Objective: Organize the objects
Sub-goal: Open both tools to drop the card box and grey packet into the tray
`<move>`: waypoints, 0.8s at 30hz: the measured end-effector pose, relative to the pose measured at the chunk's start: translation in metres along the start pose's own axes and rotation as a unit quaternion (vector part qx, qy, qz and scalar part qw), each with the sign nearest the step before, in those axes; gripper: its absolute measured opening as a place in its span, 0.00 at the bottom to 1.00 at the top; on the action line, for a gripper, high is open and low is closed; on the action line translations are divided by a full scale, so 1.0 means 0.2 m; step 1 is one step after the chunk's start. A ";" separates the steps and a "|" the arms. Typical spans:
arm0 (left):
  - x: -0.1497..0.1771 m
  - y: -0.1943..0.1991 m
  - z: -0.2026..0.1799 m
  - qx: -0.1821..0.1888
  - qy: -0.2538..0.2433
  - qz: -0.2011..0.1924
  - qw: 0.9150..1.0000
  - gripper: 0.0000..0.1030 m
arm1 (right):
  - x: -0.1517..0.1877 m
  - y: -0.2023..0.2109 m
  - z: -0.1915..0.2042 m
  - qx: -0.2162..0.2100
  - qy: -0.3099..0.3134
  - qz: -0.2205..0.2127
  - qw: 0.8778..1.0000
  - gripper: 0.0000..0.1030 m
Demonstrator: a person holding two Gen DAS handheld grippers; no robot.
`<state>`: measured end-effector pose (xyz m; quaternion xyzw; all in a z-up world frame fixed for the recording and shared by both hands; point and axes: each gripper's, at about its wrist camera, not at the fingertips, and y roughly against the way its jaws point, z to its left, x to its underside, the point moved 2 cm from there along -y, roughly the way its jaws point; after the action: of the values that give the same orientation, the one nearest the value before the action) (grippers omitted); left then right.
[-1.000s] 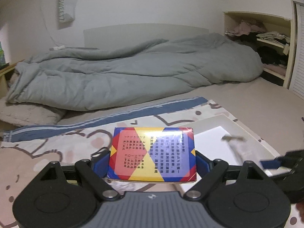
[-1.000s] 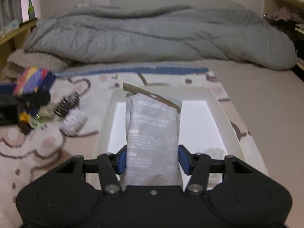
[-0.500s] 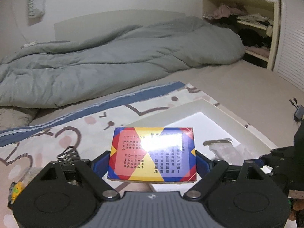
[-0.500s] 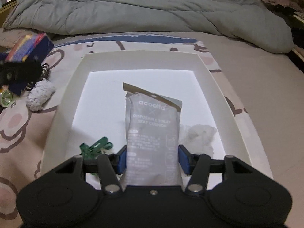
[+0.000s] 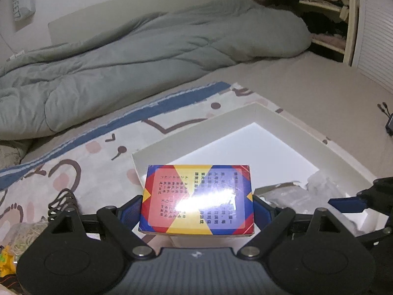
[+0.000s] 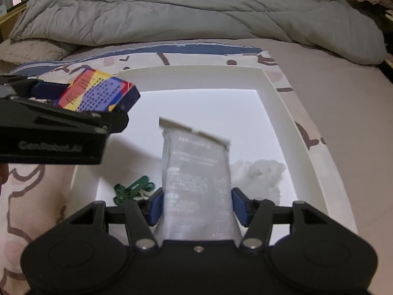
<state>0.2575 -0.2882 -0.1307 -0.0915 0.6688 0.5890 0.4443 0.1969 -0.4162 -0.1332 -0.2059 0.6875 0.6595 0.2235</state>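
Your widest backdrop is the rumpled grey duvet [image 6: 196,12], soft and quilted, heaped across the far side of the bed; in front of it lies a cotton sheet [image 5: 81,162] printed with brown cartoon outlines, pink blotches and a blue band; on that sheet sits a shallow white rectangular tray [image 6: 277,93], stiff-walled and smooth, its long axis running away from your right-hand camera.

In your right gripper [image 6: 197,205] you have the grey foil-like sachet [image 6: 196,172], flat and matte with faint print; its long axis points away from you, torn top edge farthest and tilted down to the right; it hangs over the near half of the tray, and the blue pads are easing apart, a sliver of gap showing at the right pad while the sachet stands between them.

Your left gripper [image 5: 197,206] is clamped on the card box [image 5: 197,199], a glossy cardboard block in red, yellow and blue triangles with printed text; its broad face looks up at the camera, its long side spans the jaws, and it hovers over the tray's near-left corner.

On the tray floor lie a crumpled white wad [image 6: 260,174] and a green plastic clothes peg [image 6: 133,188]; outside, a dark coiled hair tie [image 5: 62,202] rests on the sheet.
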 end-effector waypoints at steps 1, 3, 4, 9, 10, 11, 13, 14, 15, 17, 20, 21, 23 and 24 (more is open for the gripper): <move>0.00 -0.01 0.00 0.001 0.001 0.003 1.000 0.86 | 0.00 -0.01 0.00 0.006 -0.001 0.001 1.000 0.56; 0.00 -0.03 0.00 0.004 0.002 0.007 1.000 0.86 | 0.01 -0.02 0.00 0.006 -0.005 0.001 1.000 0.56; 0.00 -0.04 0.00 0.005 0.002 0.009 1.000 0.86 | 0.01 -0.03 0.00 0.004 -0.007 0.001 1.000 0.56; 0.02 -0.07 0.00 0.018 0.003 0.025 1.000 0.87 | 0.02 -0.05 0.01 -0.007 -0.004 0.008 1.000 0.61; 0.02 -0.07 -0.01 0.020 0.004 0.026 0.999 0.88 | 0.02 -0.05 0.01 -0.010 -0.005 0.012 1.000 0.62; 0.02 -0.07 -0.01 0.022 0.003 0.027 0.999 0.88 | 0.02 -0.05 0.01 -0.012 -0.006 0.015 1.000 0.64; 0.01 -0.06 -0.02 0.020 0.001 0.025 0.999 0.88 | 0.02 -0.04 0.01 -0.014 -0.004 0.019 1.000 0.65; 0.01 -0.05 -0.02 0.022 -0.001 0.025 0.999 0.88 | 0.02 -0.04 0.01 -0.016 -0.001 0.022 1.000 0.65; 0.01 -0.05 -0.02 0.025 -0.003 0.026 0.999 0.88 | 0.02 -0.03 0.01 -0.019 0.003 0.025 0.999 0.65; 0.01 -0.04 -0.03 0.027 -0.004 0.027 0.999 0.88 | 0.01 -0.01 0.01 -0.022 0.007 0.028 0.999 0.65; 0.01 -0.03 -0.03 0.029 -0.008 0.030 0.999 0.88 | 0.02 0.02 0.01 -0.027 0.015 0.030 0.999 0.65; 0.01 -0.03 -0.03 0.028 -0.010 0.030 0.999 0.88 | 0.02 0.03 0.01 -0.027 0.018 0.032 0.999 0.65; 0.01 -0.02 -0.04 0.025 -0.012 0.030 0.999 0.88 | 0.02 0.05 0.01 -0.027 0.026 0.036 0.999 0.62; 0.01 -0.02 -0.03 0.025 -0.012 0.030 0.999 0.87 | 0.02 0.06 0.01 -0.028 0.032 0.039 0.998 0.58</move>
<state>0.2556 -0.2945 -0.1359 -0.0528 0.6804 0.5862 0.4367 0.1869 -0.4135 -0.1258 -0.2055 0.6834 0.6797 0.1696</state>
